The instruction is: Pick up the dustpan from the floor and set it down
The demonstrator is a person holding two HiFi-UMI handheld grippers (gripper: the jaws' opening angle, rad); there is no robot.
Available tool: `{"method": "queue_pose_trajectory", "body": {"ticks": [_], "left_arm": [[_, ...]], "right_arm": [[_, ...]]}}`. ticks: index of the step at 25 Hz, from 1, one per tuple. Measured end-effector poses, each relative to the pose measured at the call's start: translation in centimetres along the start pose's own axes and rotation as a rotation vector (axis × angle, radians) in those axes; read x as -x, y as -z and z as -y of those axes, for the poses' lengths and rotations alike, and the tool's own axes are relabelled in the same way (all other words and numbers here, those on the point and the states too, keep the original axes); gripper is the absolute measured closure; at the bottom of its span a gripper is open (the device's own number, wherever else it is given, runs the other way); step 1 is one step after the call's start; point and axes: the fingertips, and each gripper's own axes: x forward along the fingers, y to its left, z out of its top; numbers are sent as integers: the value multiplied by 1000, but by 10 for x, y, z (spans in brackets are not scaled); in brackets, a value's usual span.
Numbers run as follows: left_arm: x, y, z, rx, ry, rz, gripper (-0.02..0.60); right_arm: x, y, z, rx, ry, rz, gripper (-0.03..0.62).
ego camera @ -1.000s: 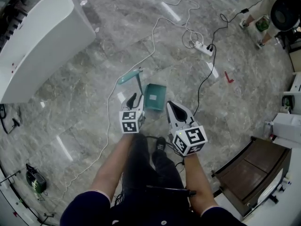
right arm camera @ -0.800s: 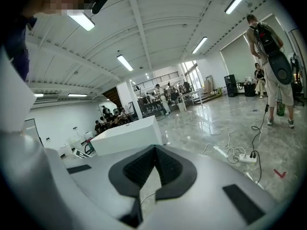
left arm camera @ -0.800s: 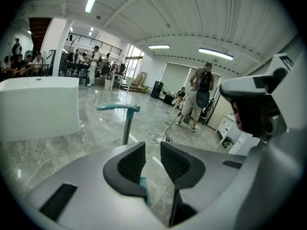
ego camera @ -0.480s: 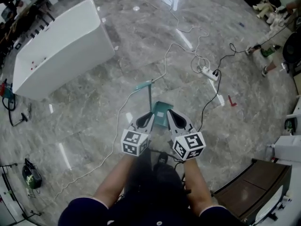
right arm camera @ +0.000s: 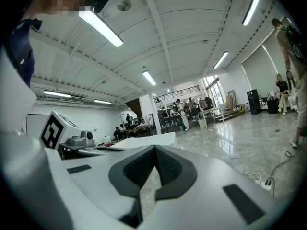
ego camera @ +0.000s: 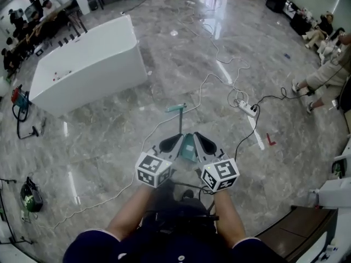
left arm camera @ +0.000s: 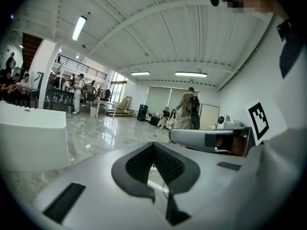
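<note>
The teal dustpan [ego camera: 188,147] stands on the grey marble floor, its thin upright handle [ego camera: 177,114] ending in a teal grip. In the head view the pan shows between my two raised grippers, both well above it. My left gripper [ego camera: 174,141] is shut with nothing in it, and in the left gripper view its dark pads [left arm camera: 168,164] meet at the tips with empty air ahead. My right gripper [ego camera: 200,140] is also shut and empty, and its pads [right arm camera: 168,166] touch in the right gripper view. Both grippers point out across the room, so neither gripper view shows the dustpan.
A white counter [ego camera: 88,64] stands at the back left. A white cable [ego camera: 159,126] runs past the dustpan, and a power strip [ego camera: 245,109] with black leads lies to the right. A brown cabinet [ego camera: 296,229] is at lower right. People sit along the right wall [ego camera: 323,53].
Both grippers have risen from near the floor and drawn closer together. The dustpan stays on the floor. The head view has tilted up and shows more of the room.
</note>
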Motion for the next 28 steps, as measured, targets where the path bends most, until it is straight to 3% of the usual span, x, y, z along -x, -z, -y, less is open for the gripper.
{"method": "queue_pose_trajectory", "body": {"ticks": [10, 28], "left_arm": [[29, -27, 26, -48, -17, 45, 568], [40, -38, 44, -84, -11, 73, 568]], "right_arm": [[23, -36, -30, 46, -60, 66, 588], [39, -46, -36, 67, -58, 85, 588]]}}
